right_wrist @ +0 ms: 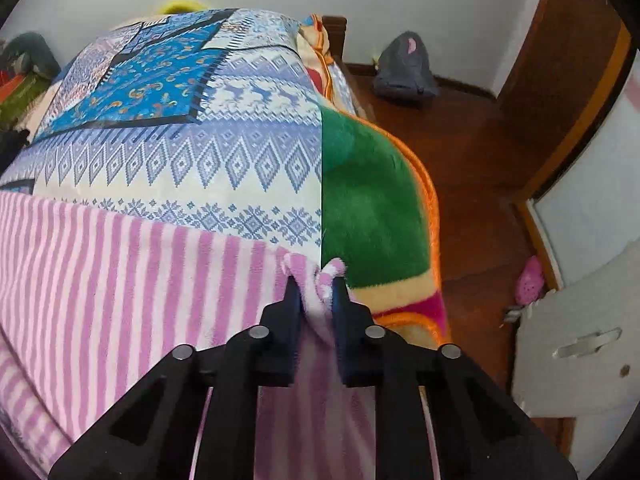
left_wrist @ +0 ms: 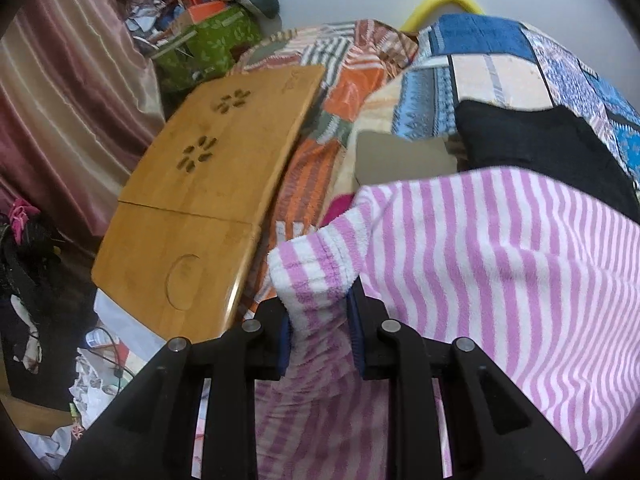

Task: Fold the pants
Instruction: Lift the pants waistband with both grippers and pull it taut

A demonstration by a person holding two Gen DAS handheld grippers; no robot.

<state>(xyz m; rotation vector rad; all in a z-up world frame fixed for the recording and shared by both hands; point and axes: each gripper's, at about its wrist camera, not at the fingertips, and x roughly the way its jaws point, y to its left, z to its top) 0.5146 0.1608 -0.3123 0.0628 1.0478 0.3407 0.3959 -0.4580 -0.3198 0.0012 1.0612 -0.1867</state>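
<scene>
The pants (left_wrist: pixel 500 248) are fleecy, striped pink and white, and lie spread over a patterned blanket on a bed. My left gripper (left_wrist: pixel 320 312) is shut on a bunched corner of the pants at their left end, with a thick wad of cloth between the pads. In the right wrist view the same pants (right_wrist: pixel 132 272) stretch away to the left. My right gripper (right_wrist: pixel 316 284) is shut on a small pinch of the pants at their right corner, above the seam between the blue blanket and a green one.
A bamboo lap table (left_wrist: pixel 208 184) lies on the bed to the left of the pants. A black garment (left_wrist: pixel 532 148) lies beyond them. A green blanket with an orange border (right_wrist: pixel 372 200) marks the bed's right side, with wooden floor (right_wrist: pixel 472 152) beyond. Clutter lies left of the bed.
</scene>
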